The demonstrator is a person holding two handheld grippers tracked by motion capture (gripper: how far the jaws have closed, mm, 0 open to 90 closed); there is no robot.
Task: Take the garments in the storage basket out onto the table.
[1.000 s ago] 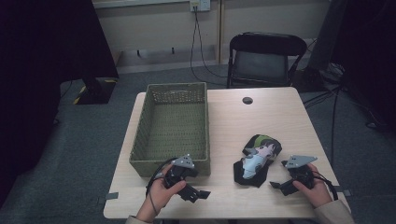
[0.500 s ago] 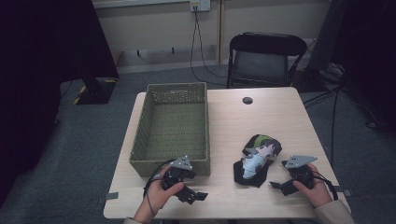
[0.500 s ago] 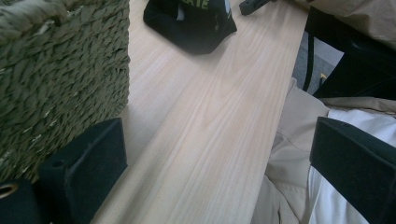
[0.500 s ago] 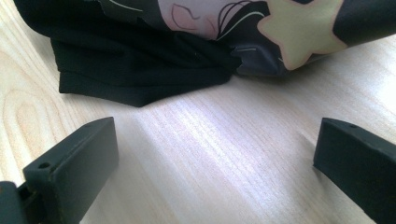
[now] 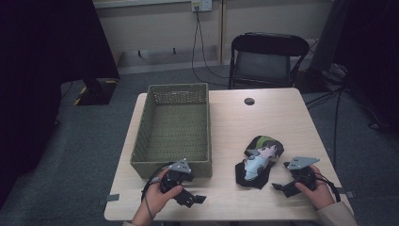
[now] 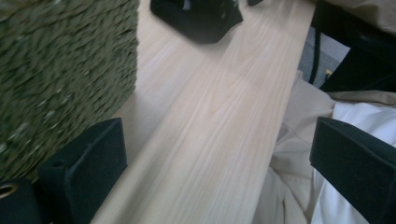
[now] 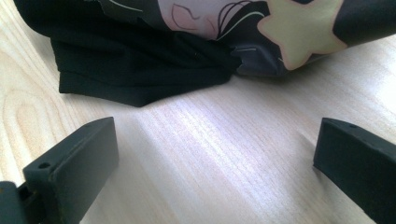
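A folded black garment [image 5: 258,161] with a pale printed picture lies on the wooden table [image 5: 263,117], right of centre; its black edge [image 7: 140,79] and print show up close in the right gripper view. My right gripper [image 5: 281,188] rests on the table just right of the garment, open, jaws wide with bare wood between them [image 7: 215,158]. My left gripper [image 5: 194,200] sits near the front edge, below the woven basket [image 5: 141,148], open with nothing between its jaws [image 6: 210,158]. The basket wall [image 6: 60,74] is close on its left.
The olive woven basket stands at the table's left. A small dark disc [image 5: 249,101] lies at the table's far side. A black folding chair [image 5: 266,59] stands behind the table, with cables on the floor beside it.
The left hand and gripper have shifted slightly. The right gripper and the garment have stayed put.
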